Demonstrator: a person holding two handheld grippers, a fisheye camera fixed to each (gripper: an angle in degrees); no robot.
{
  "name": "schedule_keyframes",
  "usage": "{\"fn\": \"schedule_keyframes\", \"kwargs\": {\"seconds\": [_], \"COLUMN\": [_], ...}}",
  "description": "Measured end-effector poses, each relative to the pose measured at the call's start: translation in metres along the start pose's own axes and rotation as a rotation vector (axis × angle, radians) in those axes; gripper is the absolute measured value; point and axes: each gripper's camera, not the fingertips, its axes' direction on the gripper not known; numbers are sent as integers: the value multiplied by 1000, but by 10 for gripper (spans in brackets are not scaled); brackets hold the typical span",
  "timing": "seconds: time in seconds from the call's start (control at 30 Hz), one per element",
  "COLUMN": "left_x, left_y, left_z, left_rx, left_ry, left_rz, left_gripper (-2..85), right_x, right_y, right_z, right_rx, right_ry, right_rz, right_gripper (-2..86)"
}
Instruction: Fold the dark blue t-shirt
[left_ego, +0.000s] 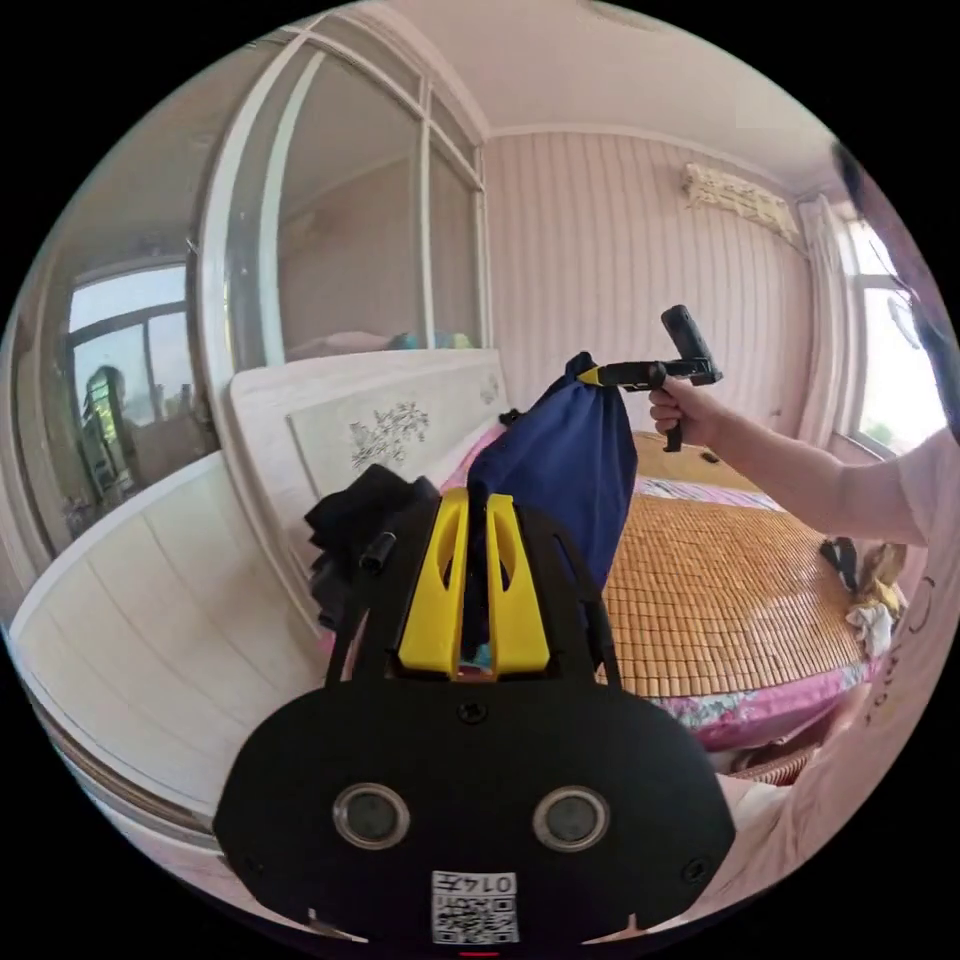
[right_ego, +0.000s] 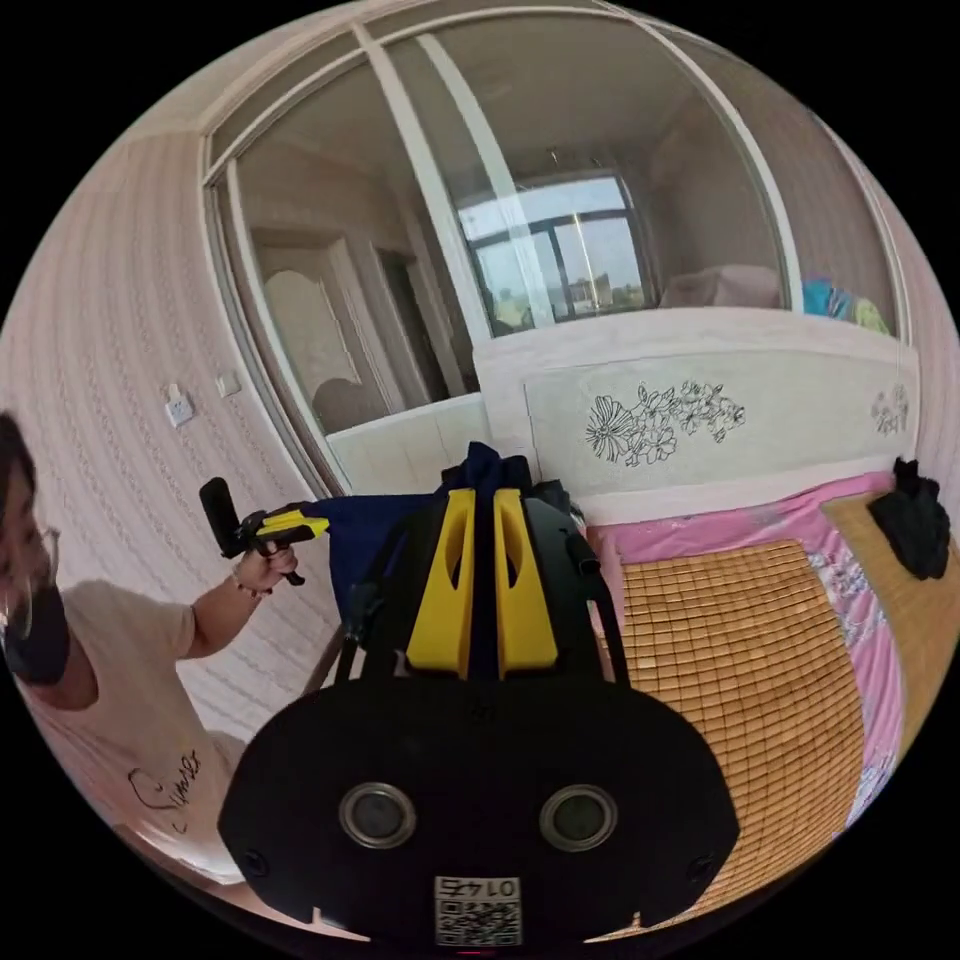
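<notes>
I have the dark blue t-shirt (left_ego: 570, 470) up in the air between my two hands, above the bed (left_ego: 720, 590) with its woven mat, and not yet laid out. My left gripper (left_ego: 478, 500) has its yellow jaws drawn close together with a fold of blue cloth running between them, so I judge it clamped on one edge of the t-shirt. My right gripper (right_ego: 482, 500) looks the same in its own view: jaws nearly together, blue cloth pinched in the narrow gap and bunching up just beyond the tips. From the left gripper view I can also see that right gripper out at arm's length, nipping the top corner of the t-shirt while the rest hangs down in a loose bundle. The step in hand, as I read it, is spreading the garment before any fold. To do it well I would draw the two grippers apart until the held edge goes taut, give it a light shake so the bunched body drops free, then lower it flat onto the mat, well apart from the dark clothes (right_ego: 915, 525) lying near the headboard (right_ego: 700, 420). I would keep both grips firm, as a slipping corner would mean starting over.
</notes>
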Motion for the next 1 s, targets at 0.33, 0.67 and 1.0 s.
{"fn": "schedule_keyframes", "kwargs": {"seconds": [0.33,0.67,1.0], "left_x": [-7,233,449], "left_y": [58,61,57], "left_z": [44,46,51], "left_rx": [-21,116,29], "left_ry": [-29,660,1071], "left_rz": [-76,83,222], "left_gripper": [95,111,111], "right_x": [0,-121,-280], "right_y": [16,232,447], "right_z": [84,-181,-435], "right_rx": [-205,-116,40], "right_ry": [183,533,1179], "right_rz": [-34,210,792], "right_gripper": [68,72,79]}}
